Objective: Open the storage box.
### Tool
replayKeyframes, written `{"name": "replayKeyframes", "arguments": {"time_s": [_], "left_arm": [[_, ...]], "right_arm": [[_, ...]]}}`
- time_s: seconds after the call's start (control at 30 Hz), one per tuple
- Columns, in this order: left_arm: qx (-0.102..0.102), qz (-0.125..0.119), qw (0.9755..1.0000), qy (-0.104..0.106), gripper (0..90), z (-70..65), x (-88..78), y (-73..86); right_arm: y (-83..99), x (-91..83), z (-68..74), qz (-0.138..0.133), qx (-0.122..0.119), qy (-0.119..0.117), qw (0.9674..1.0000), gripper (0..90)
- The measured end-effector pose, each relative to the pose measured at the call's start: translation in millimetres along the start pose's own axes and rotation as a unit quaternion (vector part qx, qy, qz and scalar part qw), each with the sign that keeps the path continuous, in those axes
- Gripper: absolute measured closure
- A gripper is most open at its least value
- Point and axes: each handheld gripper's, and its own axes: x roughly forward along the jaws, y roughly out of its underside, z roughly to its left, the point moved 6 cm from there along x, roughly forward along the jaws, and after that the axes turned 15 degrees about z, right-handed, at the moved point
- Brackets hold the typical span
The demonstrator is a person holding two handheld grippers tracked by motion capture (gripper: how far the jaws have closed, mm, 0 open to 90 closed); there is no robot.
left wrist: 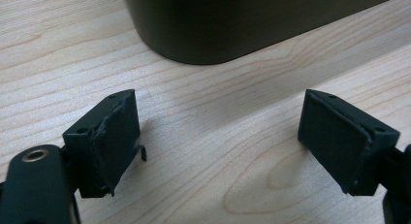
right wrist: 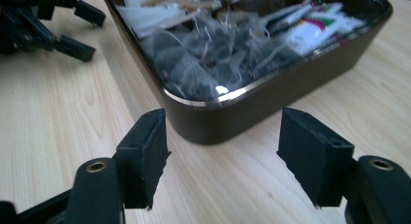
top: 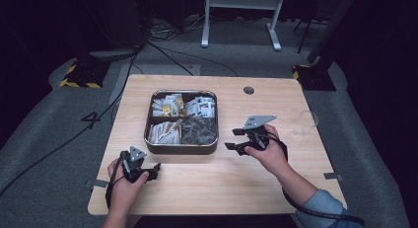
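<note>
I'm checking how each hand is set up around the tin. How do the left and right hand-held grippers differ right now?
The left hand-held gripper sits low by the near left corner of the tin; the right hand-held gripper is beside its right wall. The left's grey plate is small, the right's larger. The left points rightward along the table; the right points leftward at the tin. Shared: both are open, with nothing between the jaws.

The pale, matt wood-grain tabletop (top: 207, 183) is carrying a dark, glossy metal tray (right wrist: 228, 122) with a bright polished rim; translucent mesh sachets (right wrist: 203, 64) are filling one compartment.
</note>
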Motion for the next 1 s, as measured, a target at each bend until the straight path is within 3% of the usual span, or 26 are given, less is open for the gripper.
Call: {"name": "replayKeyframes", "arguments": {"time_s": [0.07,0.2,0.33,0.47,0.6,0.77,1.0], "left_arm": [[-0.002,0.000,1.0000,-0.003,15.8,-0.2,-0.2,0.2],[-0.009,0.001,0.9999,-0.008,15.6,-0.7,-2.8,4.9],[-0.011,0.000,0.9999,-0.006,15.6,-0.9,-3.9,7.1],[-0.011,0.000,0.9999,-0.005,15.2,-0.8,-3.8,6.9],[-0.008,0.001,1.0000,-0.005,15.1,-0.4,-3.7,6.8],[-0.002,0.000,1.0000,-0.002,14.8,0.2,-2.9,5.5],[0.000,0.002,1.0000,0.000,14.0,0.6,-2.0,3.9]], "right_arm": [[-4.7,-0.4,0.6,-0.001,-0.003,-0.004,1.0000,34.8],[-31.9,1.9,4.1,-0.004,-0.016,-0.024,0.9996,33.3],[-52.5,7.1,2.7,0.003,-0.030,-0.018,0.9994,33.1],[-66.4,11.9,-1.6,0.004,-0.027,-0.021,0.9994,32.8],[-85.0,25.5,-8.2,-0.003,-0.012,-0.022,0.9997,34.7],[-97.6,48.8,-9.7,0.015,-0.024,-0.014,0.9995,37.6],[-120.1,74.3,-18.3,0.030,-0.016,-0.002,0.9994,39.1]]}}
